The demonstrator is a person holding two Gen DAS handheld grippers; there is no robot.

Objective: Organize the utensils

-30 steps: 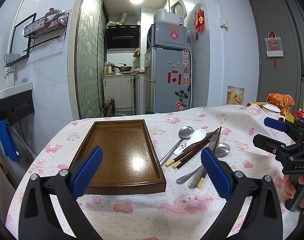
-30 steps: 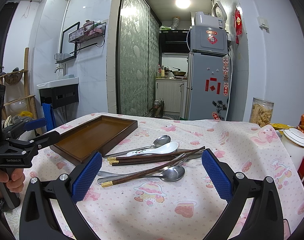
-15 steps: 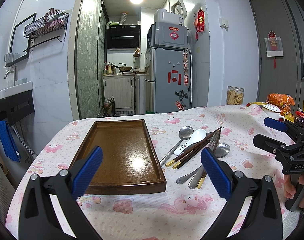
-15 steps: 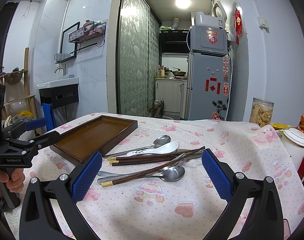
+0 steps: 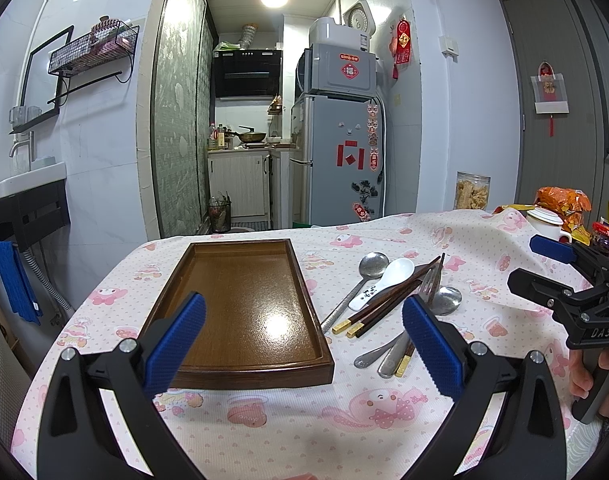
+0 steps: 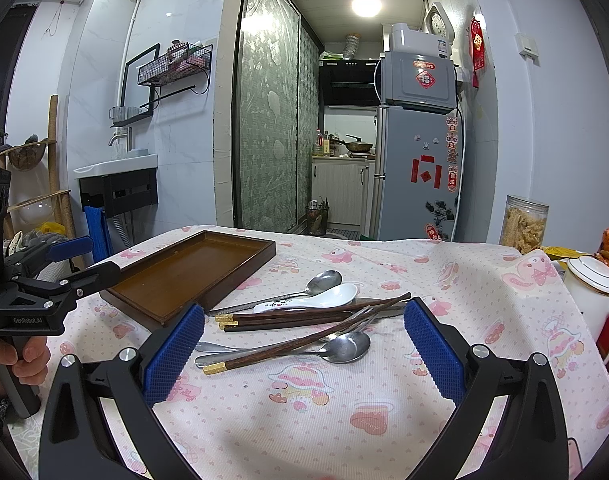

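Two grippers held wide apart at the pads, neither gripping anything: left gripper (image 5: 302,344) poised over the near end of the wooden tray (image 5: 240,300), right gripper (image 6: 304,354) poised just short of the utensil pile (image 6: 300,318). Nothing in the tray yet; all utensils heaped on the pink-patterned tablecloth (image 6: 384,400), just to the right of the tray. Nearest the tray, a long-handled metal spoon (image 6: 292,292) and a white ceramic spoon (image 6: 324,298); beside those, paired dark wooden chopsticks (image 6: 304,316) with gold-tipped ends; farthest from the tray, a fork (image 6: 360,316), a single chopstick (image 6: 288,346) and a second metal spoon (image 6: 344,348), crossed over one another. Seen from the right wrist, long axes running roughly crosswise to the fingers, handle ends pointing toward the tray. Right gripper judged the nearer, the pile lying straight ahead between its pads; likely a wrist turn needed to pinch across a shaft. Overlap a probable snag when lifting one piece.
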